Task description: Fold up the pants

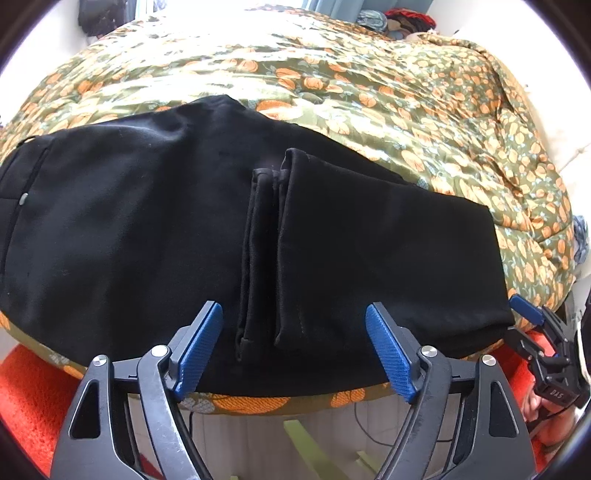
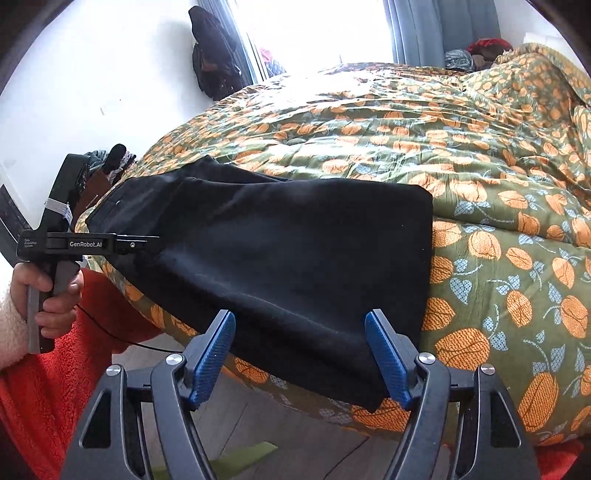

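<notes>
Blue-padded fingers of the left gripper (image 1: pixel 293 347) stand wide apart just above the near edge of the bed, with nothing pinched between them; the leg hems of the black pants (image 1: pixel 184 206) lie directly below the gap, untouched by the pads. Seen from the right wrist, a hand (image 2: pixel 44 295) in a pale fleecy sleeve holds this gripper's handle at the left of the bed.

Equally spread, the right gripper (image 2: pixel 300 354) hovers over the folded end of the pants, at their right side, its pads clear of the cloth. From the left wrist view it shows only as a blue tip and black frame at the far right edge.

Beyond the fingers, the pants lie flat near the front edge of the bed, folded with the legs brought back over the upper part, so the hems sit mid-garment and the waistband lies to the left. Under them spreads a green quilt (image 1: pixel 369 92) printed with orange fruit. Farther back, a bright window (image 2: pixel 314 33) glares, and dark clothing (image 2: pixel 214 55) hangs on the white wall beside it.
</notes>
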`<action>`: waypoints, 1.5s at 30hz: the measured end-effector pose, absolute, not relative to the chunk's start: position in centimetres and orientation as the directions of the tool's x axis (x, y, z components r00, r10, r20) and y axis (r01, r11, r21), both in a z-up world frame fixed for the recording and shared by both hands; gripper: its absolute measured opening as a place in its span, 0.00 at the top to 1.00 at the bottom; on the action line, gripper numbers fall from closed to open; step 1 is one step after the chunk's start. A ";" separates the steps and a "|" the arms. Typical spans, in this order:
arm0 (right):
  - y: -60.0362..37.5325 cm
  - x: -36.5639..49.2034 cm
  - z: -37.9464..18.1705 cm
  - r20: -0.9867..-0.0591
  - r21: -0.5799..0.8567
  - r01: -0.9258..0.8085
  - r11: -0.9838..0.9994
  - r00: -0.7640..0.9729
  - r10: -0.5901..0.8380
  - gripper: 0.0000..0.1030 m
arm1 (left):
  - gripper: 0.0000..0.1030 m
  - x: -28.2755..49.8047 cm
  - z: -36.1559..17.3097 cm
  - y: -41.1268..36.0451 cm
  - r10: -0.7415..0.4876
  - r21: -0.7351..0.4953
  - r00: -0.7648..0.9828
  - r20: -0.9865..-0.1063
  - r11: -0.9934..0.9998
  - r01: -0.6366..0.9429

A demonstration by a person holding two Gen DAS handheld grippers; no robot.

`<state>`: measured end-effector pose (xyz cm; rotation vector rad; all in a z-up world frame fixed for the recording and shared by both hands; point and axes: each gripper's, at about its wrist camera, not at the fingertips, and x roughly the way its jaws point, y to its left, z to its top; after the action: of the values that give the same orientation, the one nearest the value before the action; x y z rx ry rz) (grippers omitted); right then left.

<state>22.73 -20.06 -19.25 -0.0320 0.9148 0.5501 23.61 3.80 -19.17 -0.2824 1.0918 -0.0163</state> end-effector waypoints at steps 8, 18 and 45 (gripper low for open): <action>-20.2 22.9 -18.7 -0.743 0.198 -0.432 0.880 0.520 0.422 0.29 | 0.14 21.8 -17.2 6.8 -0.063 -0.180 0.444 -0.894 0.957 -0.228; -20.0 23.5 -19.2 -0.752 0.213 -0.414 0.885 0.509 0.419 0.29 | 0.14 15.9 -14.8 20.8 0.074 -0.252 0.503 -0.861 0.797 -0.549; -19.8 23.5 -19.8 -0.771 0.208 -0.405 0.890 0.492 0.404 0.29 | 0.90 17.8 -17.4 34.6 0.080 -0.333 0.495 -0.865 0.647 -0.686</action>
<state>23.50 -19.78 -19.79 -0.0013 0.9353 0.4909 17.79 34.62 -17.37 -0.7394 0.9479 0.5191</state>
